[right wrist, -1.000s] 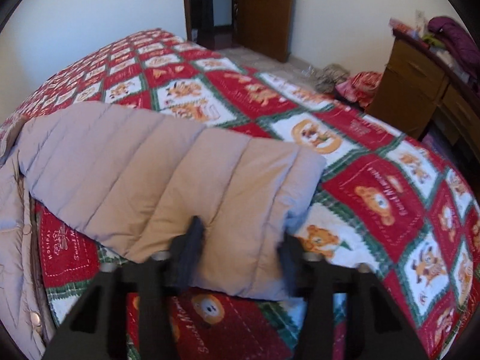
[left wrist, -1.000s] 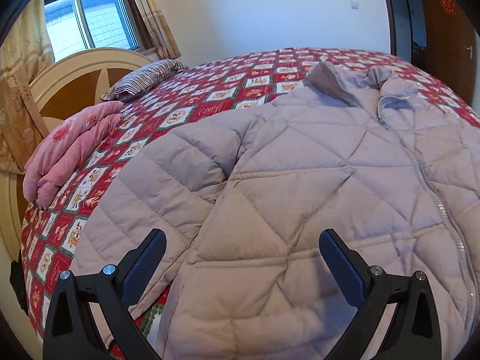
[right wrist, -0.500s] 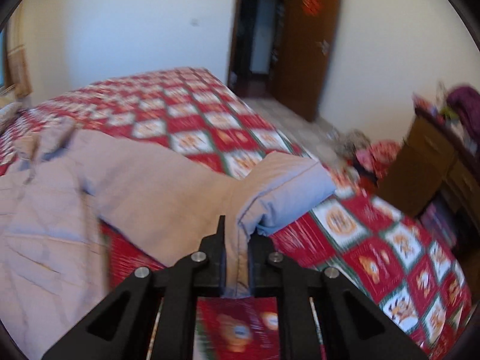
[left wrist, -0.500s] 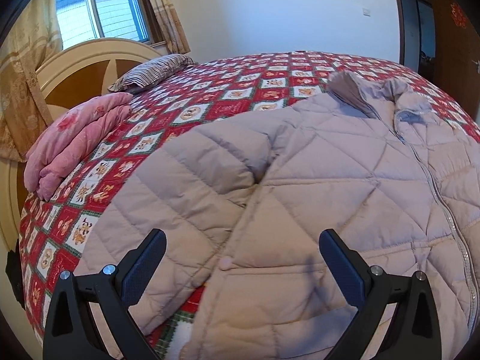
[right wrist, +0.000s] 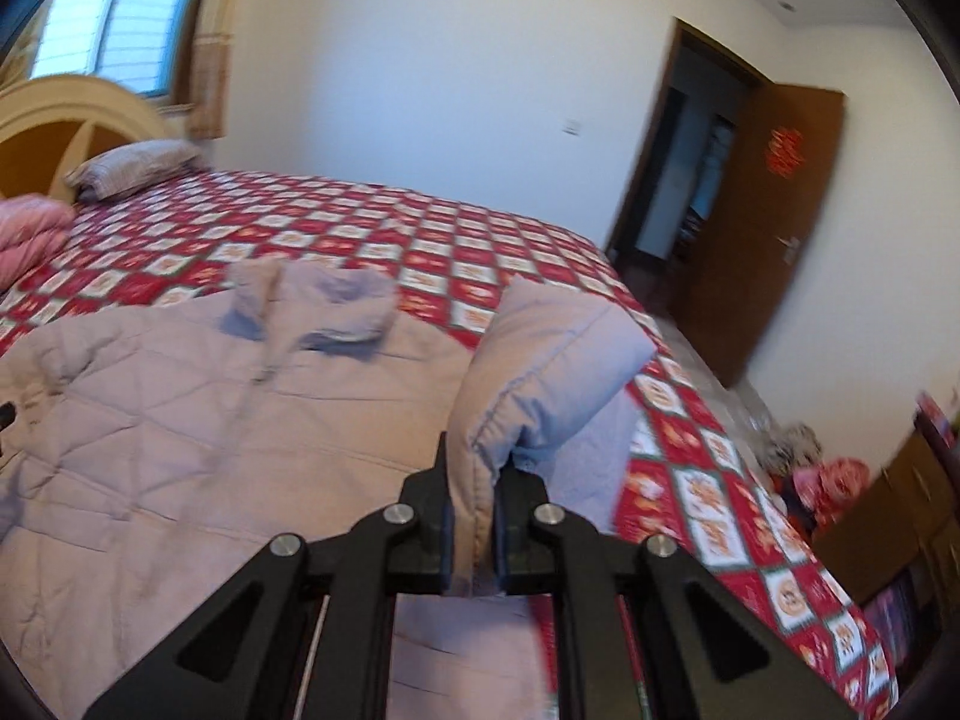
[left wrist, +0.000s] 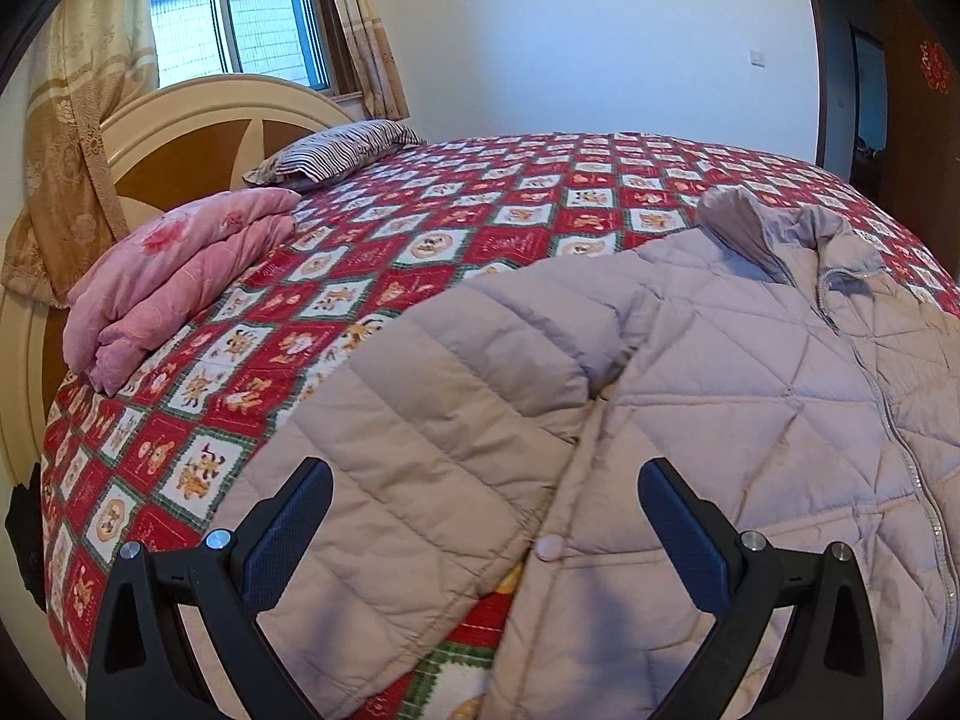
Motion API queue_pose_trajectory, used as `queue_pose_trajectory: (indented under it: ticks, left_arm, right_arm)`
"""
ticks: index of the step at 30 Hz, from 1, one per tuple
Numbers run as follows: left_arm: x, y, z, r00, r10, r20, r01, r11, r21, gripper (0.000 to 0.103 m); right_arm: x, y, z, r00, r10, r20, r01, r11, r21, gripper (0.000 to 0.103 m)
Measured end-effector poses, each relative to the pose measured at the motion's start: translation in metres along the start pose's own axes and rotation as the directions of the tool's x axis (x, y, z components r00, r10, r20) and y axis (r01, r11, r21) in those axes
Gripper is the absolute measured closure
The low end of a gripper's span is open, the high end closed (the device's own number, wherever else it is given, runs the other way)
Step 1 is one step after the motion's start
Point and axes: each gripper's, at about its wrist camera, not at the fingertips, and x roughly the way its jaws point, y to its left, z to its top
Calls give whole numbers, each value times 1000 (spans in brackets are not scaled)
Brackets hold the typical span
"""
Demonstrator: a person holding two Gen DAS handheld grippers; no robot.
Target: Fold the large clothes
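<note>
A pale quilted puffer jacket [left wrist: 750, 396] lies face up on the bed, zipped, collar toward the far side. Its one sleeve [left wrist: 432, 438] stretches toward the near bed edge. My left gripper [left wrist: 485, 516] stands open just above this sleeve, nothing between its fingers. In the right wrist view the jacket body [right wrist: 198, 420] lies to the left. My right gripper [right wrist: 471, 516] is shut on the other sleeve's cuff [right wrist: 540, 360], which is lifted off the bed and stands up above the jaws, beside the jacket's body.
The bed carries a red patterned quilt [left wrist: 480, 222]. A folded pink blanket [left wrist: 174, 282] and a striped pillow [left wrist: 336, 150] lie by the headboard [left wrist: 198, 138]. An open wooden door [right wrist: 762, 228] and a wooden dresser [right wrist: 894, 510] stand on the right, with items on the floor [right wrist: 822, 468].
My right gripper closed on the sleeve cuff, lifted it off the quilt and swung it toward the jacket body, rolling as it went. My left gripper drifted along the other sleeve, still open.
</note>
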Motion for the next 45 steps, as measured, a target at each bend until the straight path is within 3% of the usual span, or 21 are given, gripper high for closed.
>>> queue_pose_trajectory:
  ticks: [11, 17, 19, 21, 22, 27, 30, 32, 34, 36, 39, 42, 45]
  left_arm:
    - [9, 27, -2, 999, 44, 5, -44, 999, 1, 1]
    - [10, 36, -2, 997, 71, 12, -71, 997, 10, 1]
    - [10, 37, -1, 997, 76, 8, -76, 997, 12, 1]
    - [9, 36, 2, 996, 85, 9, -85, 996, 14, 1]
    - [7, 36, 3, 996, 87, 11, -87, 996, 13, 1]
    - [-11, 19, 21, 996, 81, 44, -82, 997, 3, 1]
    - [-25, -5, 33, 996, 50, 74, -51, 999, 18, 1]
    - [-34, -33, 42, 995, 28, 95, -31, 999, 36, 1]
    - [-39, -64, 50, 995, -3, 98, -2, 999, 50, 1]
    - [-39, -96, 56, 994, -25, 104, 19, 998, 65, 1]
    - [-35, -143, 61, 991, -38, 126, 23, 993, 119, 1]
    - [-17, -184, 55, 985, 13, 170, -48, 978, 203, 1]
    - [15, -204, 46, 976, 109, 190, -160, 946, 281, 1]
  right_arm:
    - [43, 123, 0, 987, 156, -41, -160, 983, -92, 92]
    - [59, 163, -4, 975, 212, -63, -218, 970, -111, 90]
    - [63, 169, -6, 966, 247, -75, -254, 962, -104, 71]
    - [62, 170, -7, 942, 320, -100, -328, 941, -81, 43]
    - [57, 168, -8, 935, 343, -93, -350, 934, -70, 42]
    - [17, 140, -11, 917, 398, -32, -400, 914, -69, 40]
    - [2, 105, -15, 923, 385, 7, -384, 923, -36, 40]
    - [7, 68, -18, 940, 342, 11, -342, 939, 25, 40]
    - [18, 35, -21, 958, 286, -4, -284, 954, 94, 56]
    - [33, -6, -25, 975, 217, -37, -207, 962, 180, 64]
    - [54, -62, -31, 989, 122, -85, -93, 954, 285, 65]
    - [70, -90, -28, 994, 56, -92, -27, 955, 296, 65]
    - [96, -96, -18, 994, 65, -87, -38, 959, 281, 65]
